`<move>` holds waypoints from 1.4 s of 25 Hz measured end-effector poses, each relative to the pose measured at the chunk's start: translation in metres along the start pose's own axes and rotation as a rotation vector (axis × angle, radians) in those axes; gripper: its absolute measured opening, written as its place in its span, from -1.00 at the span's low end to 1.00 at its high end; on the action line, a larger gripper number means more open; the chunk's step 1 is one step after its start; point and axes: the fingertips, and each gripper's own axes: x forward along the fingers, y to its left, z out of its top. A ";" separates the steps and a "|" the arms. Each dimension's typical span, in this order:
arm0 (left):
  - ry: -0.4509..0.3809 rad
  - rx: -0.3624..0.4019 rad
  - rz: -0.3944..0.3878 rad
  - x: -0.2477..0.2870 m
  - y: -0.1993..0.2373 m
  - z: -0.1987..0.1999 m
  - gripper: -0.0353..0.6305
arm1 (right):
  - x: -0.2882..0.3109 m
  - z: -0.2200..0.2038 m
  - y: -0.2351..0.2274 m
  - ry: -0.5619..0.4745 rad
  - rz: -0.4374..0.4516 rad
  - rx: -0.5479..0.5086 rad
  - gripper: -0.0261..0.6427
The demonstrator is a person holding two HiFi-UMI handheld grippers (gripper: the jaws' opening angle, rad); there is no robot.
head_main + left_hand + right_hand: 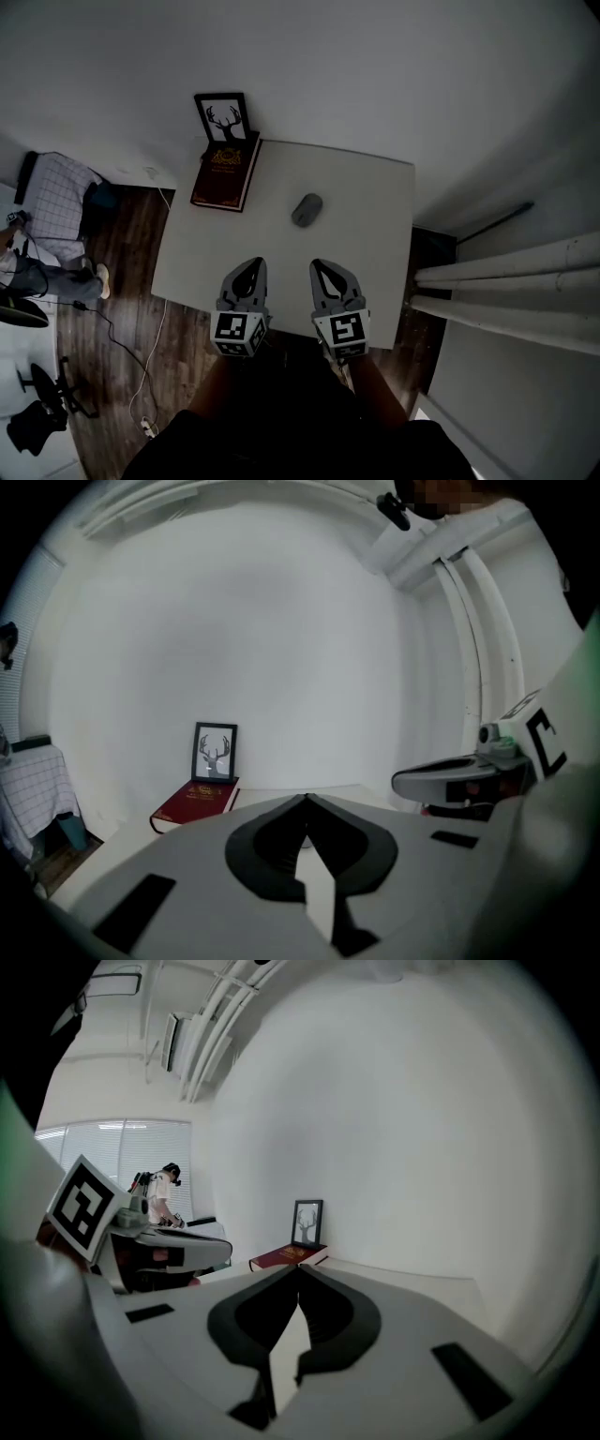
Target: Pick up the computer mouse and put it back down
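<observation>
A grey computer mouse [307, 209] lies on the white table [375, 216], a little right of its middle. My left gripper [255, 263] hovers over the table's near edge, shut, with nothing between its jaws. Beside it, my right gripper [317, 265] is shut and empty too. Both point toward the far wall, and the mouse lies apart from them, ahead of both tips. In the left gripper view the jaws [305, 799] meet at the tip. The right gripper view shows the same closed tip [298, 1269]. The jaws hide the mouse in both gripper views.
A dark red book [226, 173] lies at the table's far left corner, with a framed deer picture [223, 117] leaning on the wall behind it. A person [56, 216] sits at the left on the wood floor side. Cables [112, 328] run across the floor. White pipes [506, 291] run at the right.
</observation>
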 end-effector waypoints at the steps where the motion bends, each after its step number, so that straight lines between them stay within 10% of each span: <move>1: -0.008 0.007 0.005 -0.007 0.000 0.001 -0.89 | 0.003 0.000 0.004 0.001 0.005 -0.007 -0.86; 23: -0.101 -0.048 -0.040 -0.256 0.010 -0.069 -0.89 | -0.110 -0.036 0.246 0.019 0.003 -0.155 -0.86; 35: -0.173 -0.033 -0.187 -0.322 -0.054 -0.072 -0.89 | -0.206 -0.034 0.269 -0.091 -0.114 -0.196 -0.86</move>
